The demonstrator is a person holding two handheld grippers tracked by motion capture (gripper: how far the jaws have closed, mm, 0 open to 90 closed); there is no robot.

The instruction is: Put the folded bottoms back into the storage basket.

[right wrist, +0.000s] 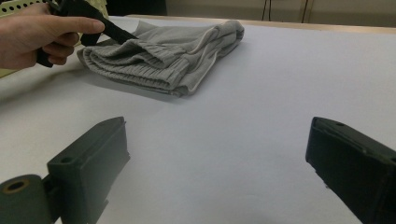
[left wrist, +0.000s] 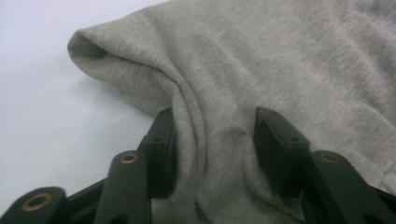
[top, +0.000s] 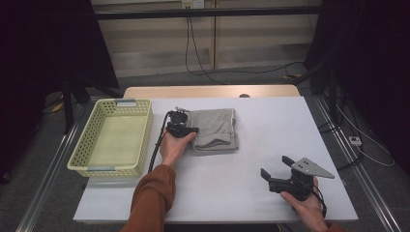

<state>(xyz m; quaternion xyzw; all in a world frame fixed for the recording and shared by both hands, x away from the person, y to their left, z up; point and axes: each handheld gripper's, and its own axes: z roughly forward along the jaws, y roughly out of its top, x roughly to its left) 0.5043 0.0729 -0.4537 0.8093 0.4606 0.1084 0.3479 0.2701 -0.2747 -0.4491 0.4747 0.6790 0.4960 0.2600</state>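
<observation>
A folded grey garment (top: 214,128) is lying on the white tabletop (top: 270,145), near its middle and toward the far edge, just right of a pale yellow perforated basket (top: 112,137) that is sitting at the tabletop's left side. The left gripper (top: 183,129) is being held at the garment's left edge by a hand (top: 175,146) coming out of a rust-coloured sleeve (top: 152,195). In the left gripper view, a raised fold of the grey knit is being straddled by the two black jaws, which are partly parted with cloth bunched between them; whether the fabric is actually being pinched is hard to tell, since a gap is showing beside the right jaw. The right gripper (top: 274,166) is being held well apart from the garment, near the tabletop's front right corner, with its jaws spread wide over bare tabletop and nothing between them. From the right gripper view, the garment's ribbed waistband is being presented toward the camera.
</observation>
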